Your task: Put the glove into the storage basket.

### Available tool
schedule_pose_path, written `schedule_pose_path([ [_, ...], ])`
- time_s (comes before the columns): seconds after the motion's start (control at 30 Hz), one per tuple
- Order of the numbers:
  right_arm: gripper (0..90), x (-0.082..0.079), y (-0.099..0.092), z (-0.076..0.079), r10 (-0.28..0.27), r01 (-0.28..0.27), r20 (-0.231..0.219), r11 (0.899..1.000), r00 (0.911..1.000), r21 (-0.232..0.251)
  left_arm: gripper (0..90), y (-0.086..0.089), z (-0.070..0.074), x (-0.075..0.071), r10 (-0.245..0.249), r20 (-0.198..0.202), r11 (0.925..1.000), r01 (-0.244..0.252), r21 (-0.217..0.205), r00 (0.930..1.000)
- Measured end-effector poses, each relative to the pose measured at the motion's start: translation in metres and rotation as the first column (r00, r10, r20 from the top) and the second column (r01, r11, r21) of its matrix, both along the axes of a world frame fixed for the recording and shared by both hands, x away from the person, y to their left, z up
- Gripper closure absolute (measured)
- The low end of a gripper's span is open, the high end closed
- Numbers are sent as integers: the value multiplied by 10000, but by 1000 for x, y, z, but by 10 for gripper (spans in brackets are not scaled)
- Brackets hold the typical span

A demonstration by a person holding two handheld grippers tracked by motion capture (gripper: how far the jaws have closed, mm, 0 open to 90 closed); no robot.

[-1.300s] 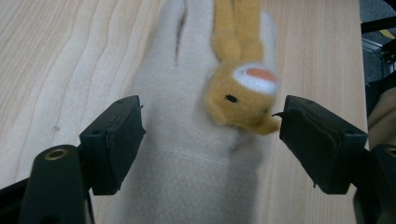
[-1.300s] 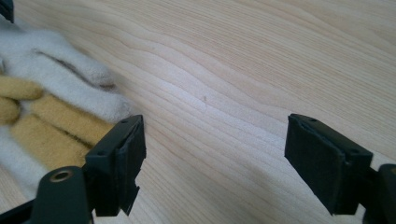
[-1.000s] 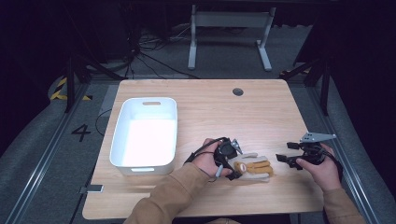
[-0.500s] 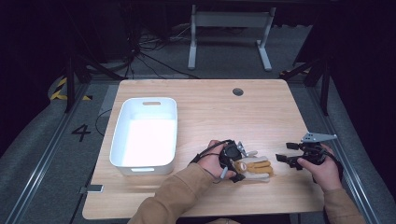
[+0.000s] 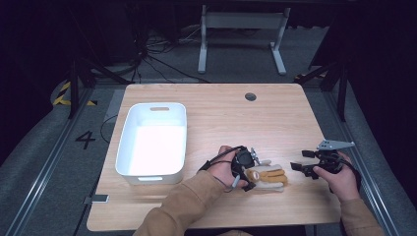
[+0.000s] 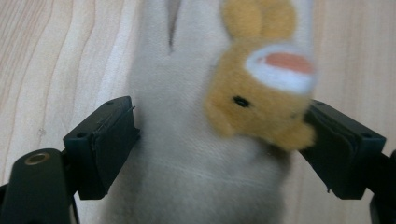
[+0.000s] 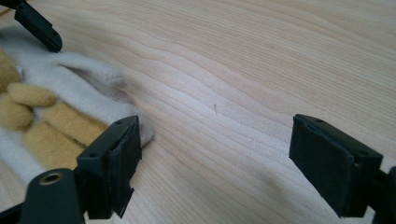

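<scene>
A white glove (image 5: pixel 269 176) with tan plush fingers and a small orange plush animal head (image 6: pixel 257 102) lies flat near the table's front edge. My left gripper (image 5: pixel 252 172) straddles its cuff. In the left gripper view the left gripper (image 6: pixel 219 149) has the glove (image 6: pixel 187 163) between its jaws. The jaws have just been opening; the pads rest at the fabric's edges without squeezing. To the right of the glove's fingertips my right gripper (image 5: pixel 299 164) is held low, and the right gripper (image 7: pixel 215 158) is open over bare wood, the glove (image 7: pixel 51 121) beside its left jaw.
A white plastic bin (image 5: pixel 127 132) stands at the left of the wooden table (image 5: pixel 221 113). A round cable hole (image 5: pixel 250 97) sits near the far edge. Dark floor with cables and a stand lies beyond the table.
The left hand has shifted slightly at the glove's cuff. The glove and the right gripper have stayed where they were.
</scene>
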State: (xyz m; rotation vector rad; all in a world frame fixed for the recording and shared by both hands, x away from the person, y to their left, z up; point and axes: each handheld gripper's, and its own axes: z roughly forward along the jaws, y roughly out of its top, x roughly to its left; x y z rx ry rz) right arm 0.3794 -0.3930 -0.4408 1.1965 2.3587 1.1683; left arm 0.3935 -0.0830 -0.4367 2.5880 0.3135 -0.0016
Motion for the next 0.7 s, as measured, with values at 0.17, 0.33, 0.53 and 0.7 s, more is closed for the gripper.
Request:
schedule_pose_path([
  [0.17,176,0,0,0,12,-12,2,10000,10000,51,147,-3,-7,3,-9,-237,9998,14,178,9997],
  [0.33,176,0,0,-1,-27,27,10,10000,10000,31,136,-6,-11,1,-120,-17,9994,121,312,9999],
  [0.53,179,0,0,0,33,-34,-35,10000,10000,-6,112,-4,-16,-5,-525,540,9985,517,160,9972],
  [0.7,181,0,0,-2,55,-55,17,9999,10000,-85,158,-1,-16,-3,-559,584,9984,565,-83,9967],
])
